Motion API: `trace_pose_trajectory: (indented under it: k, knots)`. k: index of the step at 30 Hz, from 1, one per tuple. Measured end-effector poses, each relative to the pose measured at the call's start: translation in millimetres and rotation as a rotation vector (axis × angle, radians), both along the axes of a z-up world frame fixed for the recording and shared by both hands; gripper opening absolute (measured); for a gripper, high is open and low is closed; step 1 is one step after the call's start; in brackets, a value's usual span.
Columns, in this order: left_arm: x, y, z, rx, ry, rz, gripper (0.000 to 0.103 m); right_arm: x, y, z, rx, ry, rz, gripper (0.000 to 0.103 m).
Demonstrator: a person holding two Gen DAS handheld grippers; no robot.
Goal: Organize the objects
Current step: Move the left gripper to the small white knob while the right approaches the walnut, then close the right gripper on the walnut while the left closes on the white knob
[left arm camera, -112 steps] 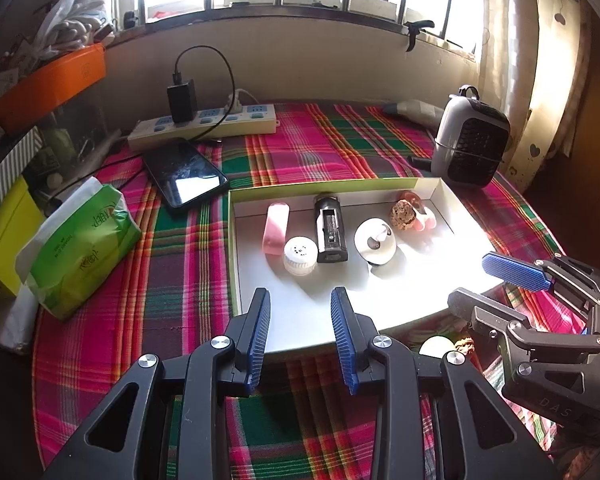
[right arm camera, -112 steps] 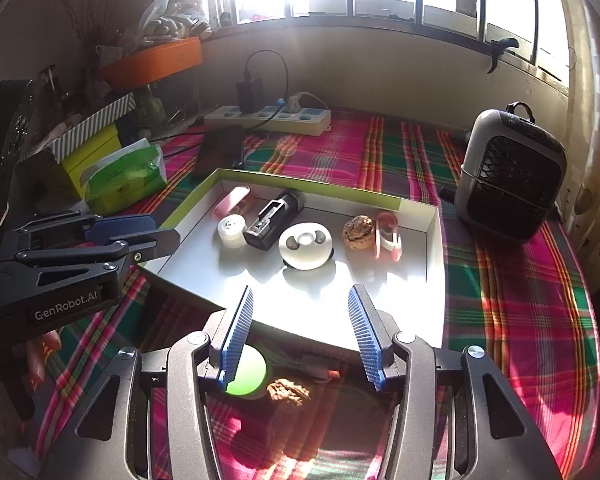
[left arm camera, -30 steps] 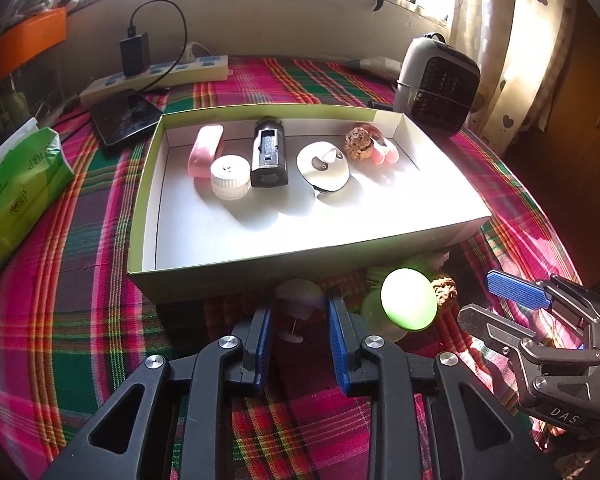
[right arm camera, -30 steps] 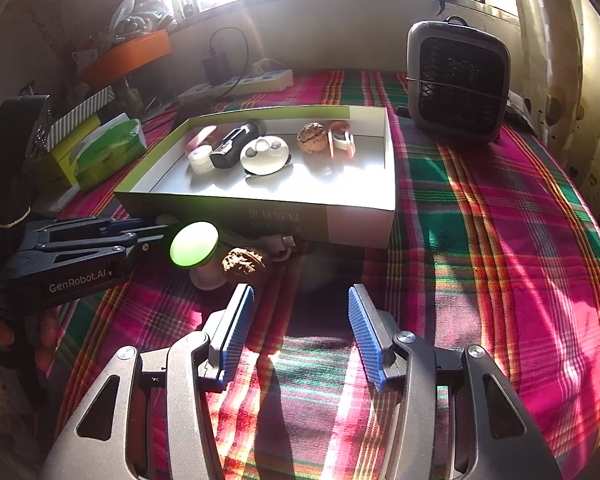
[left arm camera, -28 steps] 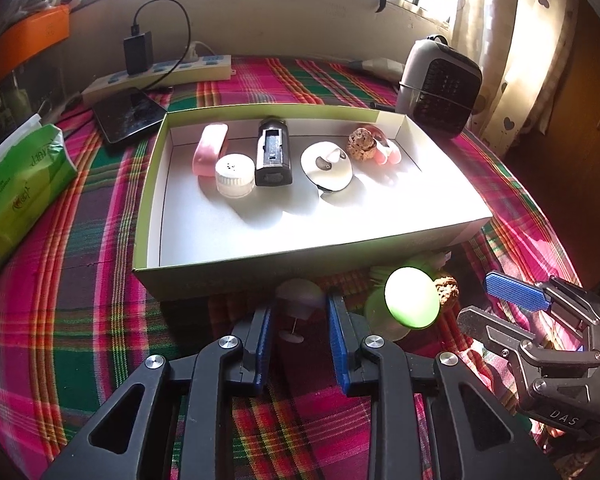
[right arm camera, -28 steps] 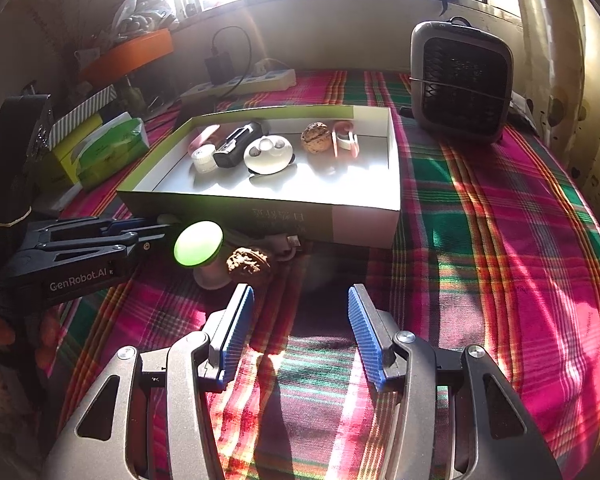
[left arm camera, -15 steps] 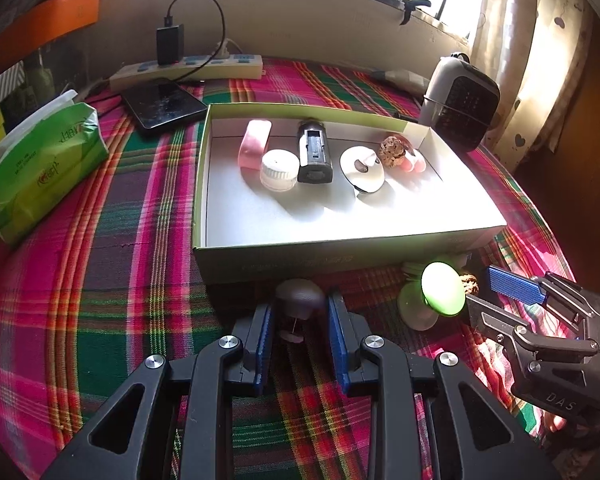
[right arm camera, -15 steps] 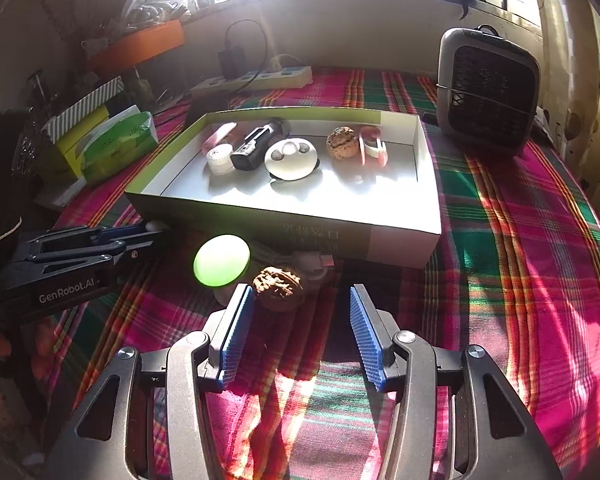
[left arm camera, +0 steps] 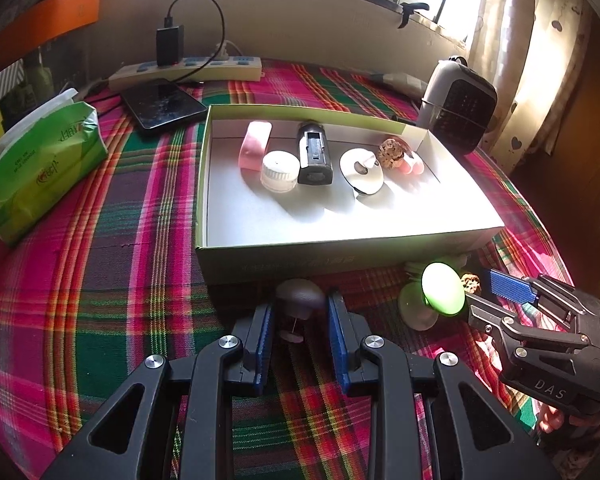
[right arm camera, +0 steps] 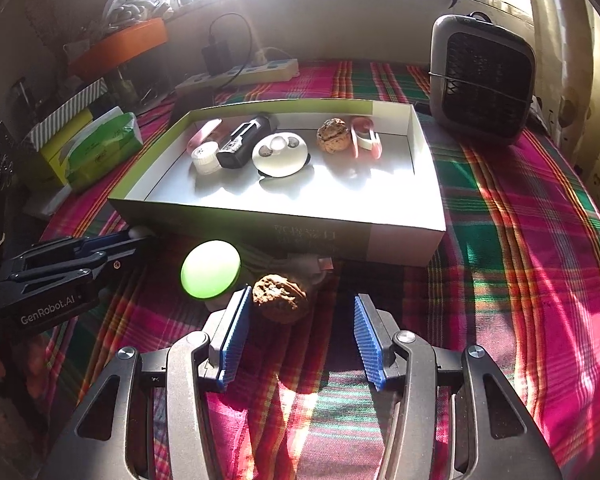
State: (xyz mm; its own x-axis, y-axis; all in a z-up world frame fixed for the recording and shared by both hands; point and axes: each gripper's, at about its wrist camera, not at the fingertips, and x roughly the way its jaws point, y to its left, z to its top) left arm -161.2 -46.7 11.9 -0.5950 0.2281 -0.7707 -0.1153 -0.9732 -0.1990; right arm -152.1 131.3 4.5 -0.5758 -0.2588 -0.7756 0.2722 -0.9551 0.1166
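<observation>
Over on the left, the left hand-held gripper [left arm camera: 298,318] sits low on the plaid bench [left arm camera: 100,280], its blue pads closed against a small white mushroom-shaped piece [left arm camera: 300,294] just in front of the box [left arm camera: 340,256]. Looks like a grip, though whether it's fully pinched is hard to call. I'd say lift straight up before heading forward, because the near wall of the box stands right ahead and has to be cleared.

Middle ground: a green-topped mushroom piece [right arm camera: 211,268] stands close by, near both tools. Don't clip it.

To the right, the right hand-held gripper [right arm camera: 300,332] is spread wide, holding nothing, with a walnut [right arm camera: 280,296] resting against its left pad and a broad gap to the other. Best to centre on the nut before closing, or it may roll away.

Inside the box, a pink block, white cap, black device, white disc, another walnut [right arm camera: 333,135] and a pink clip line the far wall; the near half of the floor is free for setting things down.
</observation>
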Motion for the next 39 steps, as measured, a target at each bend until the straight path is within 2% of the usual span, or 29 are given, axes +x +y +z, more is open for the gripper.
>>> trace_pose_trajectory:
  k: [6, 9, 13, 24, 27, 39]
  knots:
    - [0.4, -1.3, 0.4, 0.010, 0.002, -0.002, 0.024, 3.5, 5.9, 0.7, 0.014, 0.003, -0.034, 0.050]
    - [0.2, -1.1, 0.5, 0.009, 0.003, -0.003, 0.024, 4.5, 7.1, 0.5, 0.016, 0.003, -0.042, 0.043]
    - [0.3, -1.4, 0.2, 0.011, 0.002, -0.002, 0.024, 4.3, 7.5, 0.8, 0.017, 0.007, -0.047, 0.041]
    - [-0.1, -1.3, 0.1, 0.005, 0.010, -0.005, 0.024, -0.4, 4.3, 1.0, 0.040, 0.019, -0.024, 0.041]
    - [0.2, -1.0, 0.0, 0.006, 0.010, -0.005, 0.024, -1.6, 5.8, 0.8, 0.035, 0.018, -0.031, 0.032]
    - [-0.2, -0.9, -0.2, 0.001, 0.016, -0.003, 0.023, -1.2, 6.6, 0.5, 0.023, 0.017, -0.030, 0.032]
